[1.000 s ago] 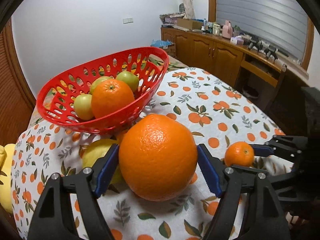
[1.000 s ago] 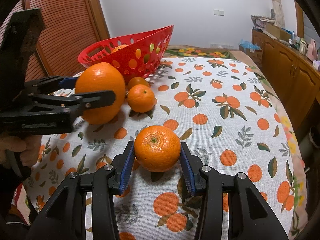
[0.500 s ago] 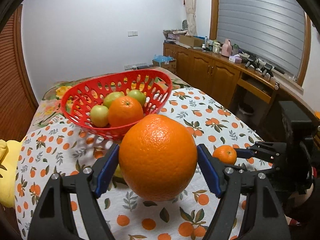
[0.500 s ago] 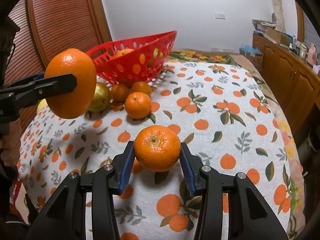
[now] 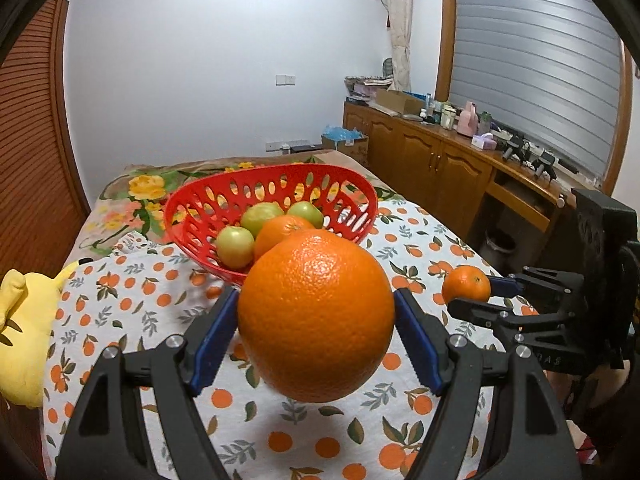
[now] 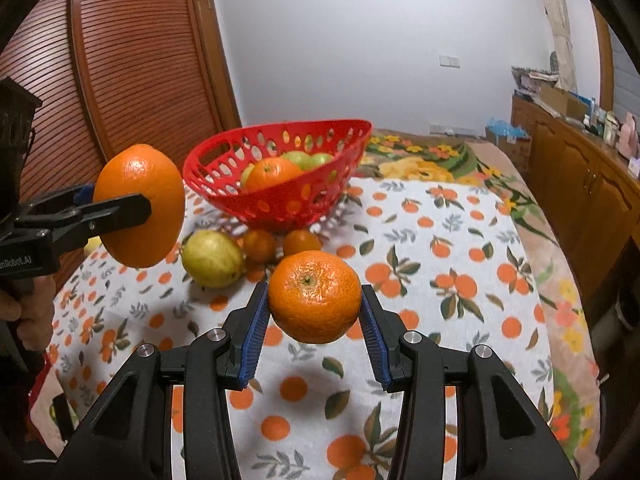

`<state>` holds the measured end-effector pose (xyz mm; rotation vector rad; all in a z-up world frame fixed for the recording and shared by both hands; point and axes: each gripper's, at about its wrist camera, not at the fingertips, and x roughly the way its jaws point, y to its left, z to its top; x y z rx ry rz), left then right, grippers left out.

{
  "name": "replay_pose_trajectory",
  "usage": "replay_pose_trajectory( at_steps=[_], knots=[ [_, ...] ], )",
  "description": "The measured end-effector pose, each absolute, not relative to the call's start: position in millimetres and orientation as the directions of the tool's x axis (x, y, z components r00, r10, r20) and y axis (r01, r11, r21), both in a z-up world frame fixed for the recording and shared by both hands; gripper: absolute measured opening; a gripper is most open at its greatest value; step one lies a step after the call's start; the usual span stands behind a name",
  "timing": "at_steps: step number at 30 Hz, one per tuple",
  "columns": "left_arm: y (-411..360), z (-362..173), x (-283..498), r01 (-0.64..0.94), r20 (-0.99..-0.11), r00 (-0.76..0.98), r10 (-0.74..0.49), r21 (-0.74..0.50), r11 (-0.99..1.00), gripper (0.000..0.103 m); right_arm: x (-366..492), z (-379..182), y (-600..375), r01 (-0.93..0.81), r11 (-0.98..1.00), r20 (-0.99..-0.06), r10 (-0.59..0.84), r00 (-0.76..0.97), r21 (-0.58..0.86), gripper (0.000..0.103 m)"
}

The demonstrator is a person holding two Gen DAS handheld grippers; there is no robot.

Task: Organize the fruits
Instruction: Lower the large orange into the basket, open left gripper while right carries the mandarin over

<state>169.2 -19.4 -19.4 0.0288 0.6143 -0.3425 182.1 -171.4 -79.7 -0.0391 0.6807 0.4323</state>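
From the left wrist view, the left gripper [image 5: 316,320] has its jaws clamped on a large orange [image 5: 316,314], held up off the table [image 5: 132,312], and that fruit blocks the near rim of the red basket [image 5: 224,196] and the cloth right behind it. Inside the basket I count three green fruits [image 5: 235,246] and one orange [image 5: 280,230], the orange half hidden by the held one. A yellow plush toy [image 5: 24,332] is cut off at the left edge. To the right the right gripper [image 5: 476,292] shows side-on with a small mandarin [image 5: 466,283] in it; its body runs out of the picture. The patterned cloth between the two grippers lies open. From the right wrist view, the right gripper [image 6: 314,320] has its jaws pressed on the mandarin [image 6: 314,297], lifted clear of the table [image 6: 460,264]. The left gripper [image 6: 120,208] comes in from the left with the large orange [image 6: 140,205]; only one of its jaws is seen, and a hand [image 6: 34,312] is partly cut off below it. Ahead sits the basket [image 6: 280,200], its contents partly screened by its wall. On the cloth just before it lie one yellow-green fruit [image 6: 212,254] and two small mandarins [image 6: 260,245], close together. The right half of the table is bare cloth up to its edge.
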Motion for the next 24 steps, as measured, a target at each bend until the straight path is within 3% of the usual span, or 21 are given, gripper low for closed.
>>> replay_pose_trajectory(
  at_steps=[24],
  knots=[
    [28.5,-3.1,236.2,0.236,-0.558,0.793,-0.243,-0.086,0.968,0.077,255.1,-49.3,-140.4,-0.466,0.882,-0.575,0.417,0.704,0.070,0.045]
  ],
)
